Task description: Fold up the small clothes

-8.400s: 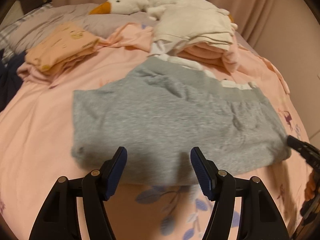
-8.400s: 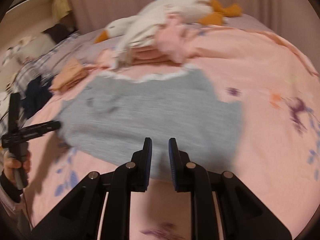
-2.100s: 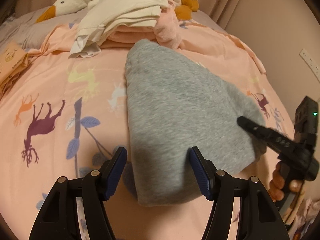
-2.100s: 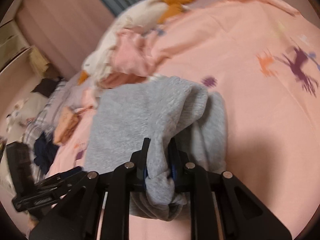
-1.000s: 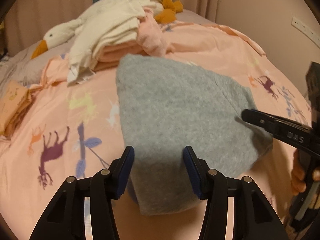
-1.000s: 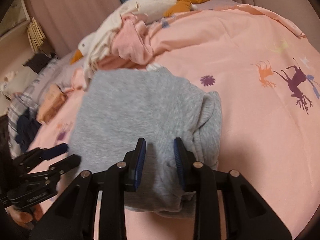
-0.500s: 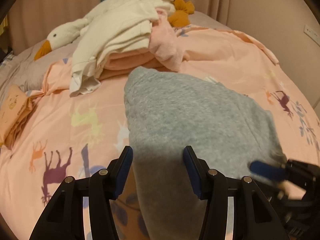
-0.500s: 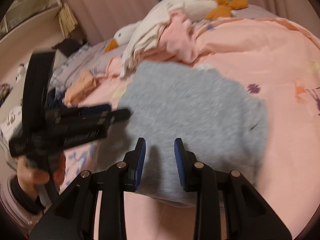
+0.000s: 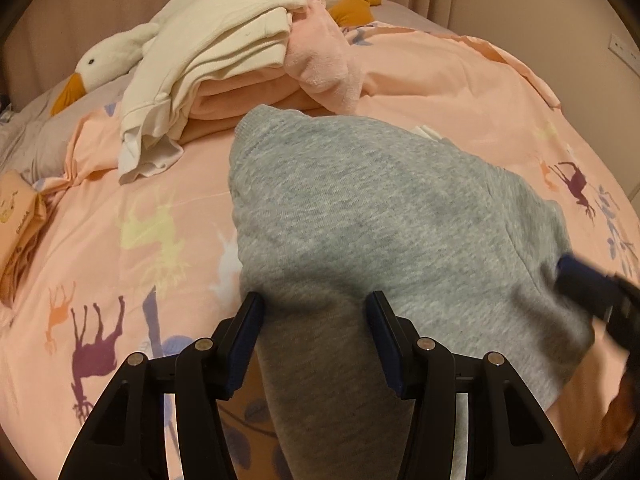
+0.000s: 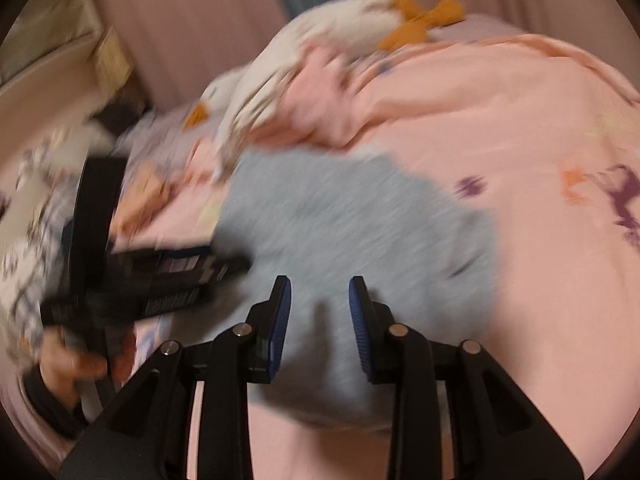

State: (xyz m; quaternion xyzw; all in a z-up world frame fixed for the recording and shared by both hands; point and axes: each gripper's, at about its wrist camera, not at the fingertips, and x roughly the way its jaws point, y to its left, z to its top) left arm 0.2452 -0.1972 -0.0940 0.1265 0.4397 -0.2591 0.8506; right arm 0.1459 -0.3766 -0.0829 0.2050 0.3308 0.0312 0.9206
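A grey sweatshirt (image 9: 380, 216) lies folded on the pink bedspread (image 9: 132, 224). My left gripper (image 9: 314, 312) is open, its jaws standing either side of the garment's near left edge. The grey sweatshirt (image 10: 340, 224) also shows, blurred, in the right wrist view. My right gripper (image 10: 319, 300) is open just over its near edge. The right gripper's tip (image 9: 592, 288) shows at the garment's right edge in the left wrist view. The left gripper (image 10: 160, 276) shows at the garment's left edge in the right wrist view.
A pile of cream and pink clothes (image 9: 240, 52) lies just beyond the sweatshirt, resting on a white goose plush (image 9: 108, 60). A folded orange garment (image 9: 16, 224) sits at the left. Curtains and a wall stand behind the bed.
Both grippers have moved in lower over the sweatshirt's near edge. The right gripper has opened a little wider. The right wrist view is now motion-blurred.
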